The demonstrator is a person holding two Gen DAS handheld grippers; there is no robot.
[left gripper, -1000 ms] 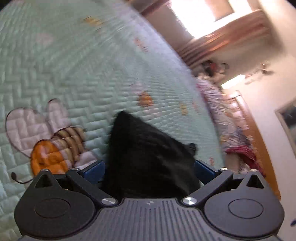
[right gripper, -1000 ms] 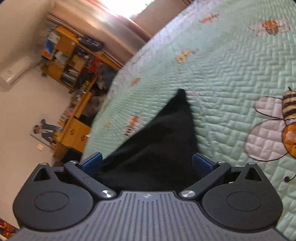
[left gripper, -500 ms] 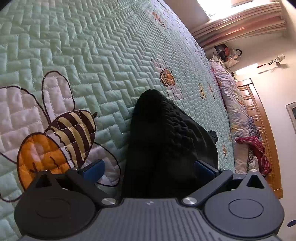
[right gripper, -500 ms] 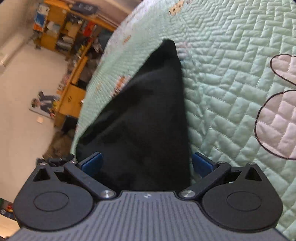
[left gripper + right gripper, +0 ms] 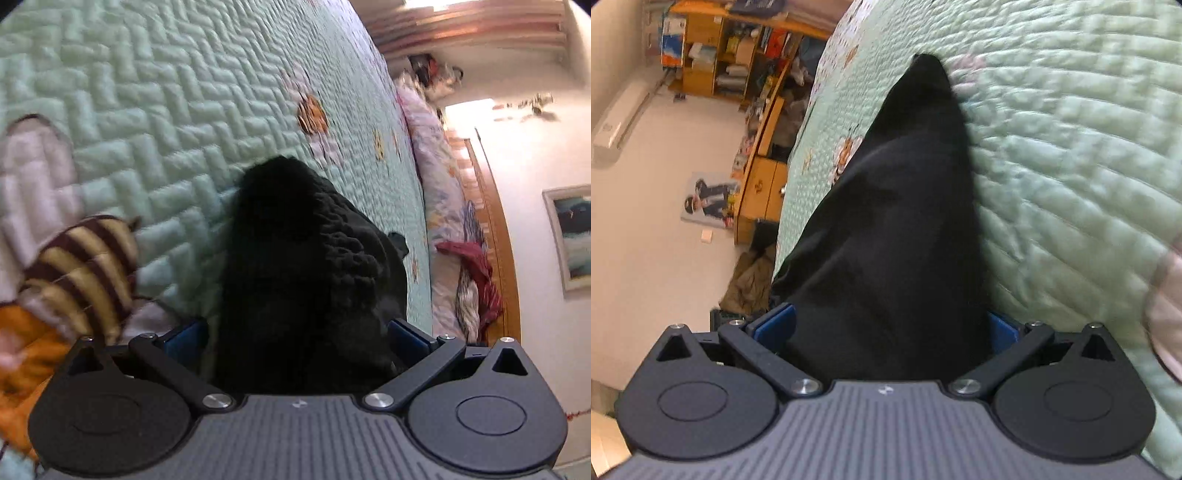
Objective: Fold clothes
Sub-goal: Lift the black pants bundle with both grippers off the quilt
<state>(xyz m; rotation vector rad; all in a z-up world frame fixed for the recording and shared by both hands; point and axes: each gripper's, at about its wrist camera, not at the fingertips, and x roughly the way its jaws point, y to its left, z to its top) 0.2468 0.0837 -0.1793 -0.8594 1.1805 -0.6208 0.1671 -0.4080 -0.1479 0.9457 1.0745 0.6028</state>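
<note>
Left gripper (image 5: 297, 332): the two blue finger pads (image 5: 184, 338) stand apart at either side of a black garment (image 5: 306, 266), and the cloth fills the whole gap between them. The pad faces are hidden behind the fabric, so it cannot be determined whether the jaws clamp the cloth or merely straddle it. In this view the garment shows a bumpy, knit-like texture and runs forward from the gripper to a rounded end resting on the quilt (image 5: 177, 122).

Right gripper (image 5: 886, 328): the same condition applies. The black garment (image 5: 897, 221) occupies the space between the blue pads (image 5: 774, 326), and grip contact is not visible. Here the cloth appears smooth and narrows to a point well ahead of the gripper, lying against the quilt (image 5: 1071, 147).

Support surface: a pale green quilted bedspread with a herringbone stitch pattern. A large embroidered bee (image 5: 77, 266) lies just left of the garment in the left wrist view; smaller bees are scattered farther off.

Background: a wooden headboard (image 5: 498, 229) with bedding beside it, and a wooden bookshelf (image 5: 716, 48) against the wall.
</note>
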